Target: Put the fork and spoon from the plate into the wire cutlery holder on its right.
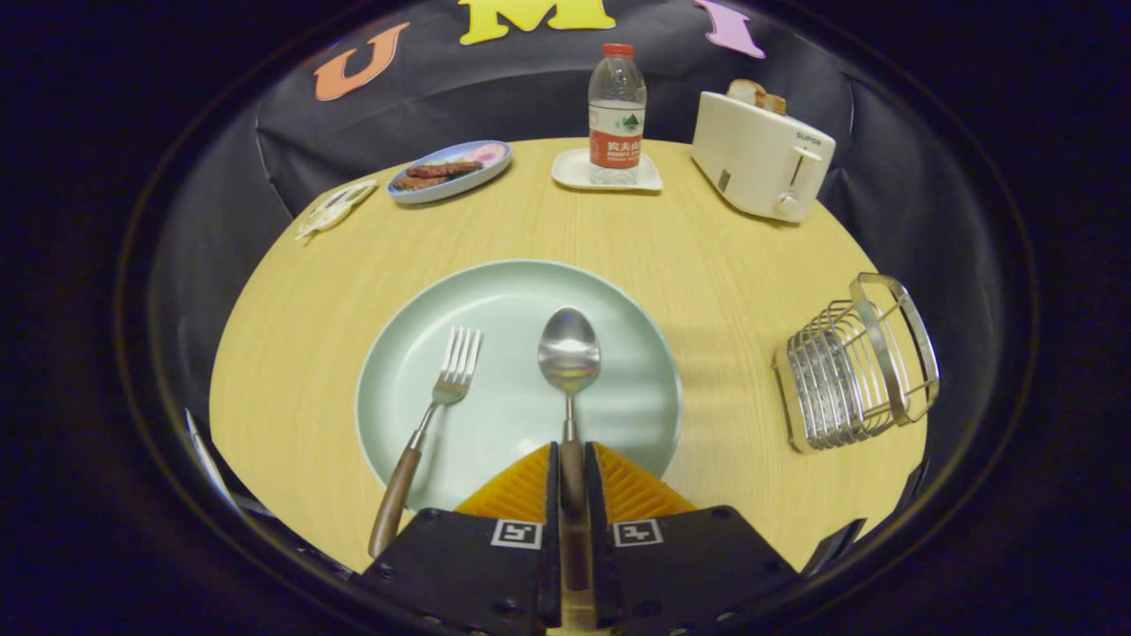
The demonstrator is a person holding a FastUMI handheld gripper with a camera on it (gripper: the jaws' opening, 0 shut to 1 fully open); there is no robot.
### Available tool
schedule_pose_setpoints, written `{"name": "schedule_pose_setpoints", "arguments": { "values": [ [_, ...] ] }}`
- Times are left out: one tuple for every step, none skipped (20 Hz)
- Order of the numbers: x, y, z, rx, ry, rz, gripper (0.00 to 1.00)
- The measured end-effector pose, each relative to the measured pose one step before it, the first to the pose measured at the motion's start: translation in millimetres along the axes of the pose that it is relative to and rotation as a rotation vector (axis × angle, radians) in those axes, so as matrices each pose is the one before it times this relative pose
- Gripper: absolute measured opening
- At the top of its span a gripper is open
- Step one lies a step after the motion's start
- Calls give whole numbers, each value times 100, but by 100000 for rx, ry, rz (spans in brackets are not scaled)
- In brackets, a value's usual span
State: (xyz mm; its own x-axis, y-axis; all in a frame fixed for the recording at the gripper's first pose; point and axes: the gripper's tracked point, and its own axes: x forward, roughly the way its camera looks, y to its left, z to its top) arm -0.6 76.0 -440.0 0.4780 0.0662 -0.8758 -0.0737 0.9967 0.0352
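Tongs [572, 468]: clamped on both sides of the spoon [569, 371] handle, at the near rim of the plate [495, 291]. Spoon: shiny metal bowl facing up, brown wooden handle, lying on plate. Fork [430, 424]: metal tines, matching wooden handle overhanging the near rim, just left of spoon. Plate: pale green, round, on wooden table [724, 291]. Wire cutlery holder [853, 367]: metal, right of plate, well apart.
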Motion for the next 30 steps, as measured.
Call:
{"name": "schedule_pose_setpoints", "arguments": {
  "values": [
    [566, -92, -111, -483, 53, 250, 7],
    [-387, 42, -66, -144, -5, 835, 7],
    [-367, -13, -36, -267, -250, 530, 7],
    [-468, -72, -52, -576, -655, 539, 7],
    [-621, -57, 105, -955, -747, 515, 7],
    [-504, -116, 68, -553, -383, 279, 6],
    [-612, -45, 200, -396, -780, 674, 7],
    [-412, -148, 170, -604, -738, -58, 6],
    [-719, -199, 125, -452, -932, 516, 1],
    [-571, 34, 51, -18, -450, 1139, 1],
    [-456, -192, 182, -6, -418, 315, 1],
    [-623, -355, 216, 171, -637, -158, 1],
    [-590, -185, 356, 692, -848, 238, 1],
    [-708, -191, 282, 951, -738, 371, 1],
    [-831, -234, 509, 750, -1049, 467, 1],
    [-696, -305, 350, 348, -811, 146, 1],
    [-780, -447, 468, 425, -812, -78, 1],
    [-821, -455, 417, 424, -827, 51, 1],
    [-722, -584, 486, 302, -740, -166, 0],
    [-632, -592, 333, 231, -956, -322, 1],
    [-744, -759, 490, -136, -958, -337, 1],
    [-623, -899, 286, 198, -993, -690, 1],
    [-428, -716, 278, 67, -590, -642, 1],
    [-525, -956, 218, 168, -336, -921, 1],
    [-414, -908, 179, 750, -46, -901, 1],
    [-293, -1064, 68, 1020, -138, -1038, 0],
    [-270, -865, 90, 1061, -35, -900, 0],
    [-175, -958, 47, 1214, -8, -1064, 1],
    [-195, -1035, 164, 1460, -306, -803, 1],
    [-67, -751, -95, 1136, 297, -612, 1]
  ]
}}
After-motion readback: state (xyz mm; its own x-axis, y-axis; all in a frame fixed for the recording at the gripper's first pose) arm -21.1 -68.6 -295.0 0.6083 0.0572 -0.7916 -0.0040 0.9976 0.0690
